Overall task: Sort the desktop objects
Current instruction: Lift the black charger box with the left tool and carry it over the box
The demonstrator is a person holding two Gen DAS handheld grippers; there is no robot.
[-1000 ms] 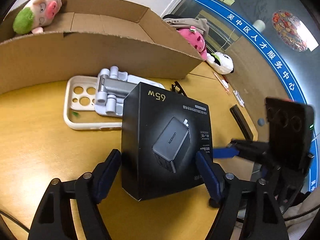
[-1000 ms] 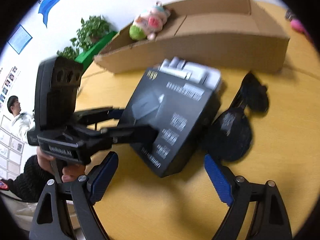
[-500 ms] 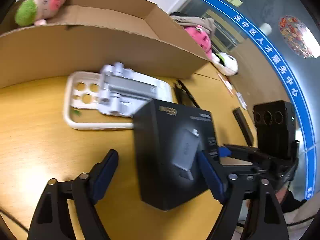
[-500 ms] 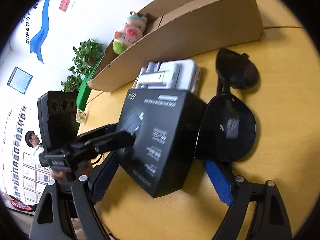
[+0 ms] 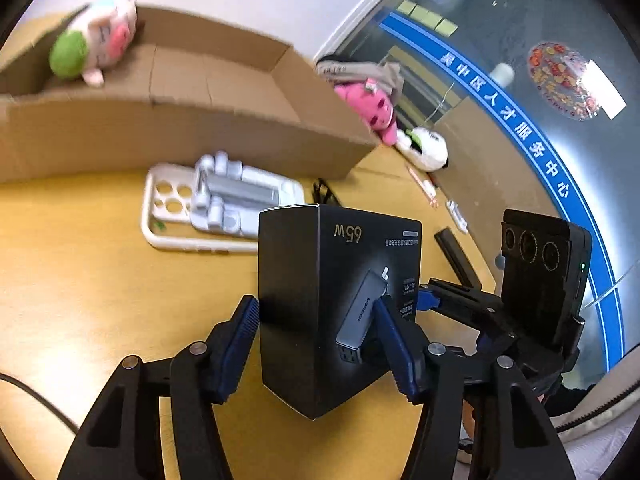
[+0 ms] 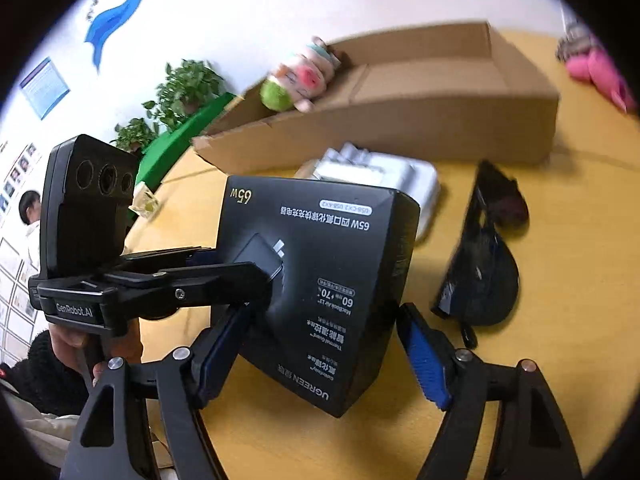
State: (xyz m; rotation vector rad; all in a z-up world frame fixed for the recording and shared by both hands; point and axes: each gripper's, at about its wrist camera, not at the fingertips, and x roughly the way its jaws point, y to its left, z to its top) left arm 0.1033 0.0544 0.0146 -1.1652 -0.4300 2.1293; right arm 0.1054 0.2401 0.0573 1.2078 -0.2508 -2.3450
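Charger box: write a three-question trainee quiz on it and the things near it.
1. True or false: the left claw is shut on the black charger box, with both pads against its sides.
2. Multiple choice: what lies on top of the white phone case? A) a grey folding stand B) a mug C) a stapler
3. Short answer: which wattage is printed large on the charger box's face, as the right wrist view shows?

Key: 1 true; 2 A; 3 65W.
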